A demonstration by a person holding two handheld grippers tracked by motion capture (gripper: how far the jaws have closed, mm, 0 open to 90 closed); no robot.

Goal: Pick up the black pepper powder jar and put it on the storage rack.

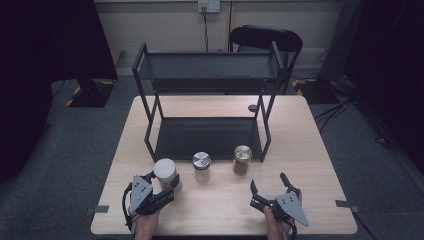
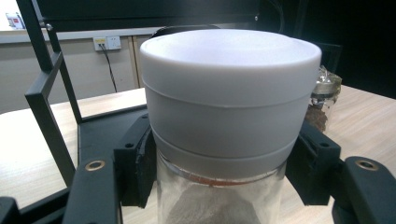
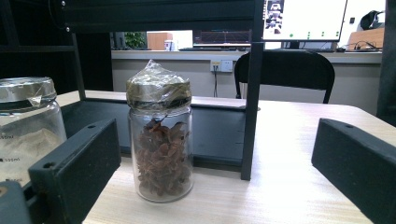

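Note:
A glass jar with a white lid [image 1: 165, 170] stands at the front left of the table, and my left gripper [image 1: 162, 184] is shut on it. In the left gripper view the black jaws press on the glass just under the white lid [image 2: 231, 88]; pale powder fills the jar. A silver-lidded jar [image 1: 201, 167] stands in the middle. To its right stands a jar of star anise [image 1: 242, 159]. My right gripper [image 1: 269, 182] rests open near the front right edge. In its own view the star anise jar [image 3: 160, 144] stands ahead, beyond the wide-apart jaws.
A black two-tier rack [image 1: 150, 131] stands behind the jars, its lower shelf bare. A post of the rack [image 3: 251, 107] rises just right of the star anise jar. The powder jar with a film-wrapped lid [image 3: 25, 126] is at the left. A chair [image 1: 265, 37] stands behind the table.

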